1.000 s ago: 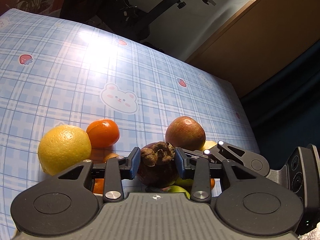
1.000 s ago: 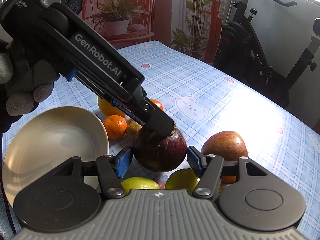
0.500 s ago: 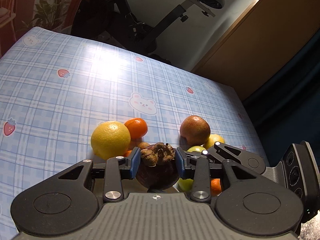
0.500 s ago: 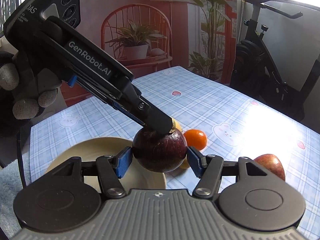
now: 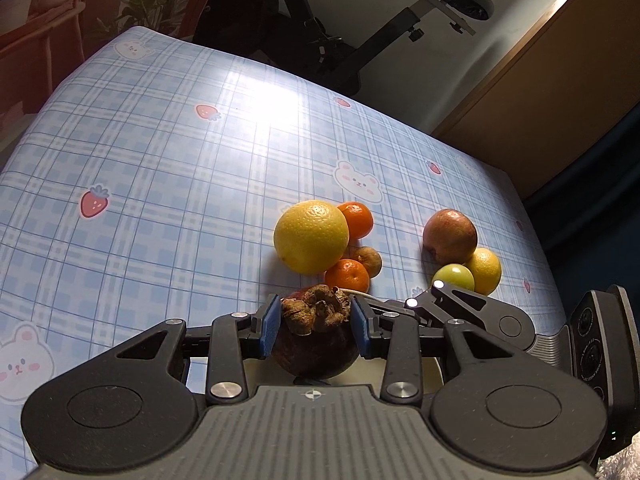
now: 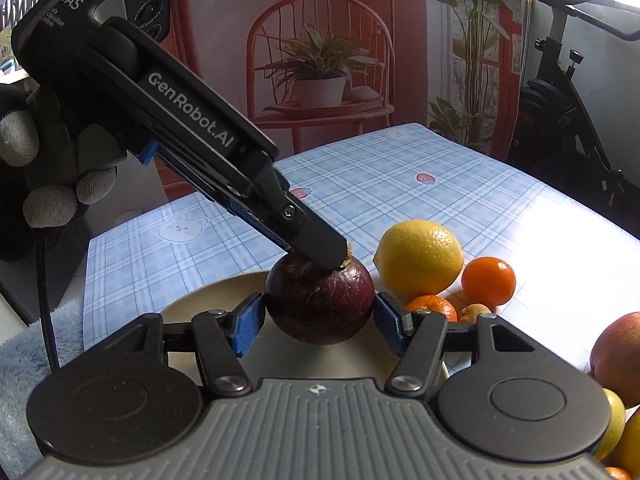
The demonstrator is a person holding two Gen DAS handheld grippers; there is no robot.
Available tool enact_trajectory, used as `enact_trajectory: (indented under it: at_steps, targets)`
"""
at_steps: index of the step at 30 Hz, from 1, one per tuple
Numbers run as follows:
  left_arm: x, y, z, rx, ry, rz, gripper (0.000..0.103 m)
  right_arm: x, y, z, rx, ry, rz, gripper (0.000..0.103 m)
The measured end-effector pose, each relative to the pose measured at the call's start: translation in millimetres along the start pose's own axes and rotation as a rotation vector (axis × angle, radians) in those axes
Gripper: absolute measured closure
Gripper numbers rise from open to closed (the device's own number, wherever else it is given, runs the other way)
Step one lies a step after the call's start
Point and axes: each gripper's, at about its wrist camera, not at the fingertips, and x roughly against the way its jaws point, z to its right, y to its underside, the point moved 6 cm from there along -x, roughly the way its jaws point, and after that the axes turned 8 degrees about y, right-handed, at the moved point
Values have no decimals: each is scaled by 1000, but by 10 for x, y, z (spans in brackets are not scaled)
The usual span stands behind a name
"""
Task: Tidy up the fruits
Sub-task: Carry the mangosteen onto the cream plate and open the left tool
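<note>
We see the mangosteen [image 5: 316, 344] clamped at its crown by the left gripper [image 5: 315, 326] and round its body by the right gripper [image 6: 320, 322], above the plate [image 6: 208, 296]; lemon [image 6: 418, 258] and tangerines [image 6: 488, 282] crowd just beside.

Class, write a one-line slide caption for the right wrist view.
Both tongs, left and right, grip one mangosteen above a cream plate.
</note>
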Motion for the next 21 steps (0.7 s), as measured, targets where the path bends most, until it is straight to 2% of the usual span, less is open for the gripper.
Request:
enact_trajectory:
  at_steps: [5, 16, 18, 19, 21]
  targets:
    - [-105, 71, 23, -29, -20, -14, 63, -47, 68, -32, 14, 6, -6, 40]
    - [-133, 130, 83, -59, -41, -11, 56, 61, 146, 35, -70, 4, -28, 40]
    - [-136, 126, 77, -53, -41, -8, 55, 85, 156, 52, -84, 4, -29, 42]
    - [-137, 127, 78, -52, -42, -7, 55, 102, 163, 56, -91, -8, -28, 47]
    - [-141, 128, 84, -55, -47, -5, 55, 106, 162, 50, -87, -9, -26, 48]
